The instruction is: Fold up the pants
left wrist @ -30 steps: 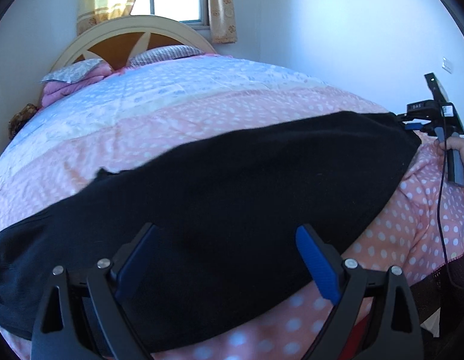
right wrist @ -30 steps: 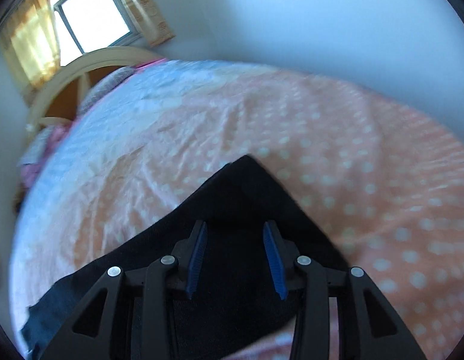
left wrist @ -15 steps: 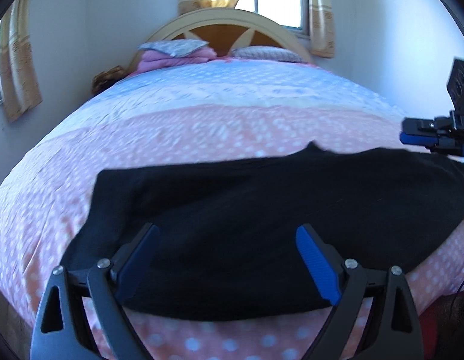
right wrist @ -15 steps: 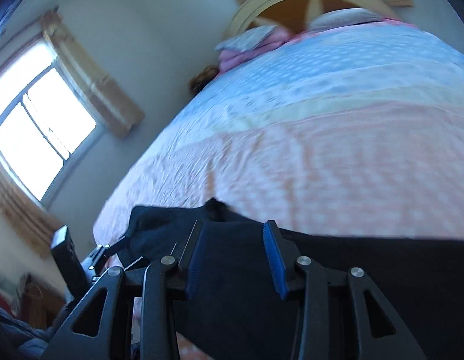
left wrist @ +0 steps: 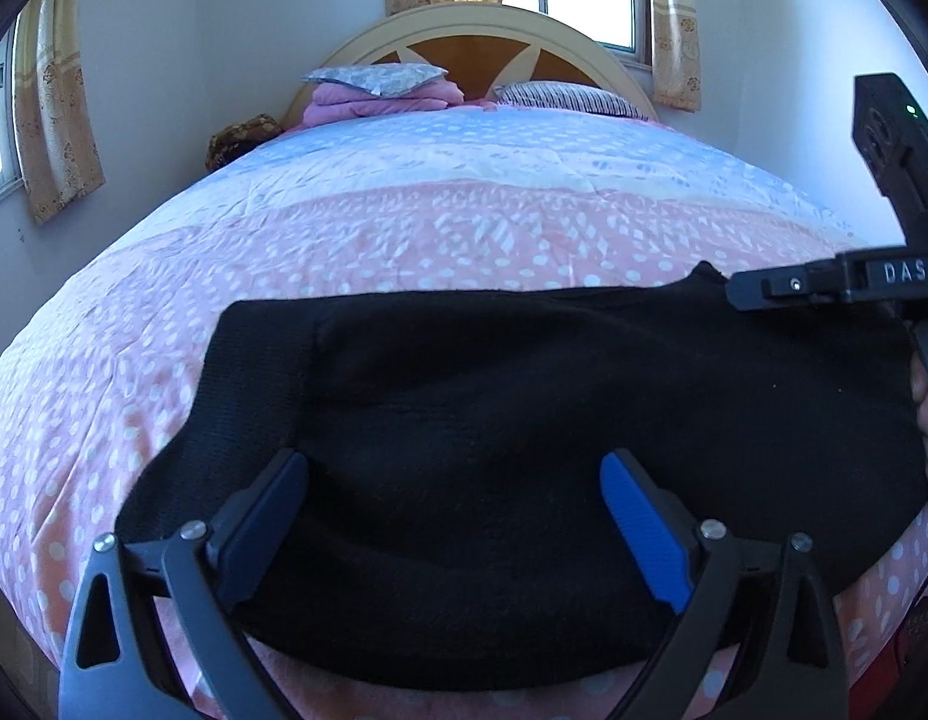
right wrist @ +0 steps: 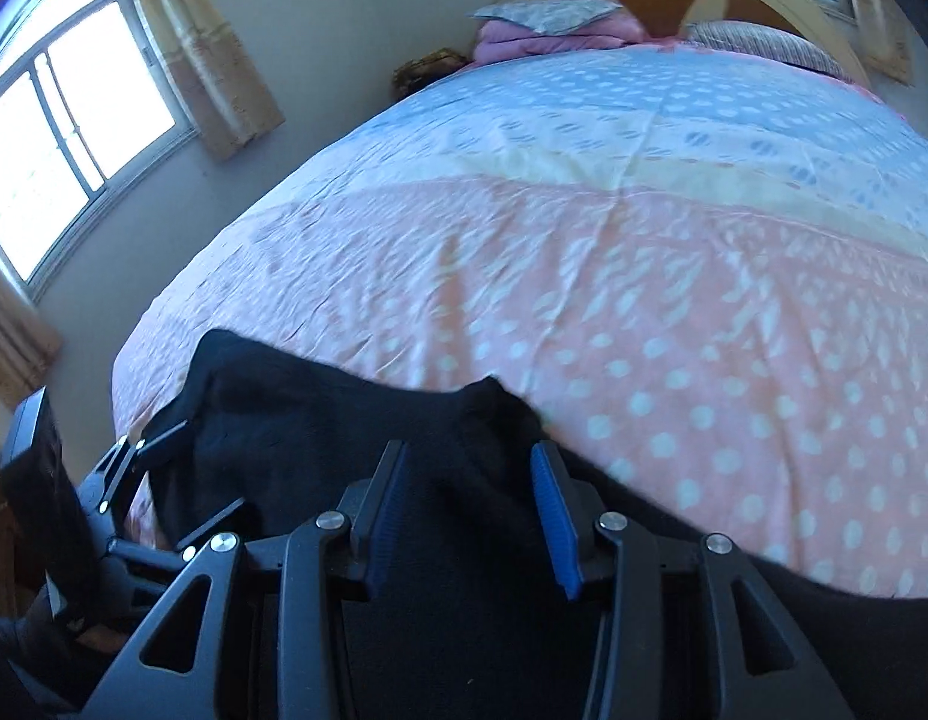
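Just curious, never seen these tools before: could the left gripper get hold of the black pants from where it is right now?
Probably yes. The left gripper hangs just over the black pants, its jaws wide apart and having just opened further, with nothing between them and the cloth. The pants lie flat on the bedspread, so pinching up an edge may prove fiddly.

Black pants (left wrist: 524,420) lie across a pink, white-dotted bedspread (left wrist: 404,240) banded pale blue; gripper pads (left wrist: 641,531) blue.

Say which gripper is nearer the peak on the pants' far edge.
Right: the right gripper is just behind the peak. The left gripper, jaws just opening, empty, is over the pants' near edge.
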Demonstrator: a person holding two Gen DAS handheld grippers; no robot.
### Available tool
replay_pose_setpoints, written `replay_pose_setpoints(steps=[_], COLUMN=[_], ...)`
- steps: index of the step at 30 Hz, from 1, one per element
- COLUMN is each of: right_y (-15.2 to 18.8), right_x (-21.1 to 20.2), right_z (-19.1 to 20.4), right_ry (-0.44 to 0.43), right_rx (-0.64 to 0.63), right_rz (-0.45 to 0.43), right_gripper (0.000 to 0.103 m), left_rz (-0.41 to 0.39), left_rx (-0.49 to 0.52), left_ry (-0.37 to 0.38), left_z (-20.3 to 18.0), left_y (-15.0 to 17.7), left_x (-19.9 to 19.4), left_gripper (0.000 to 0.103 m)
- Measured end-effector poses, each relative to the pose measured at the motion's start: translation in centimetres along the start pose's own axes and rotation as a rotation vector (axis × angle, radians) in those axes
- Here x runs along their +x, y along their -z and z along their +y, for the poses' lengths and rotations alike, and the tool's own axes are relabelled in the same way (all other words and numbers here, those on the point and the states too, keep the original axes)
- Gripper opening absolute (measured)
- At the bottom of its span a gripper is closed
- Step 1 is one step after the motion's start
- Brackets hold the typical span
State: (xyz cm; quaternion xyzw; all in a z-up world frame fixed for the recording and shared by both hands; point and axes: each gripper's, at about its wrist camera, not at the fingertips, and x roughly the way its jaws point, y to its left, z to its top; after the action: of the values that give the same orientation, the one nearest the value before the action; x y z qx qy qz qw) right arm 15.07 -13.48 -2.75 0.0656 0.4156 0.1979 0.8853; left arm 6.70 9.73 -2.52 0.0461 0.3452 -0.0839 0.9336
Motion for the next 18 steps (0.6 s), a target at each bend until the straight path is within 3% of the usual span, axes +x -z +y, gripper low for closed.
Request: replay_pose_setpoints(steps=[3, 7, 11, 14, 16, 18], right_y=[-0.5, -1.5, -2.8, -2.8, -3.3, -4.2], right_x=[1.5, 2.0, 3.7, 5.7, 5.5, 5.2], right_z=[0.0, 0.9, 0.7, 0.9, 0.0, -2.0], right_ry=[-0.12, -0.21, -0.198, -0.149, -0.182, -0.273], right_rx=[0.025, -0.001, 0.023, -0.029, 0.002, 0.087], right_rz=[0.082, 0.095, 0.072, 0.121, 0.13, 0.153], right_gripper=[0.047, 0.048, 0.048, 0.047, 0.044, 0.042], left_rz=[0.002, 0.004, 0.004, 0.0, -0.003, 0.002], left_rx=[-0.002, -0.002, -0.001, 0.001, 0.003, 0.006], left_ry=[0.008, 0.017, 0.024, 0.026, 0.027, 0.028], left_z=[0.1, 0.0, 0.1, 0.0, 0.0, 0.0], left_y=[0.0, 0.0, 0.0, 0.0, 0.0, 0.0], left_x=[0.0, 0.1, 0.2, 0.2, 0.3, 0.4], left_gripper=[0.101, 0.102, 0.102, 0.103, 0.103, 0.103])
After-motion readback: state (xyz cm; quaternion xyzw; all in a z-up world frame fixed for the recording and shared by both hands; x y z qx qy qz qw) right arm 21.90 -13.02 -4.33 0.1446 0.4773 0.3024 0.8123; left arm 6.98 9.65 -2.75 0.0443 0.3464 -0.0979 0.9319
